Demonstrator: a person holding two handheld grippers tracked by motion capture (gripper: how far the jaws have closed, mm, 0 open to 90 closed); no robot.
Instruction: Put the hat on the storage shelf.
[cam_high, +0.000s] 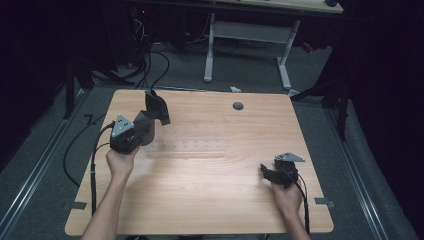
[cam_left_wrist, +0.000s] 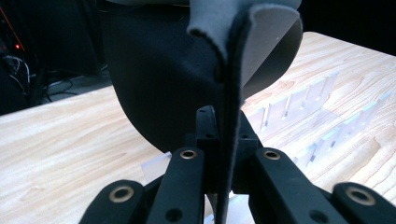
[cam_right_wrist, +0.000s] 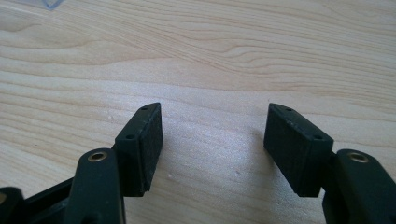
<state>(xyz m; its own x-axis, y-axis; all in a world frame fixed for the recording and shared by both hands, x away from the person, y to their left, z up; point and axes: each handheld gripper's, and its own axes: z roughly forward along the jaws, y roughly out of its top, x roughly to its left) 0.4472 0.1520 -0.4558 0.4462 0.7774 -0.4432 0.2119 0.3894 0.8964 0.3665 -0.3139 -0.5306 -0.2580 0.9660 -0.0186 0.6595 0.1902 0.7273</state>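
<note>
Nearest the lens in the left gripper view, the left gripper (cam_left_wrist: 219, 140) has its black jaws pinched tight on the edge of a dark cloth piece (cam_left_wrist: 159, 79), whose thin seam runs up the middle of the frame and curls over at the top, grey on its inner face. Behind it, at the right of that frame, a clear plastic divider tray (cam_left_wrist: 308, 112) lies on the wooden table (cam_left_wrist: 60, 140). From the high view, the same gripper (cam_high: 131, 131) sits in the left half of the frame, held by the person's left hand (cam_high: 120, 162), with the cloth piece (cam_high: 155, 110) standing up from it toward the table's far left part. The faint tray (cam_high: 187, 146) lies just right of it, near the table's middle. Lower right in that frame, the right gripper (cam_high: 272, 173) rests low over the table (cam_high: 215, 200); its own view shows the jaws spread wide apart with nothing between them, only bare wood (cam_right_wrist: 210, 70) below.
</note>
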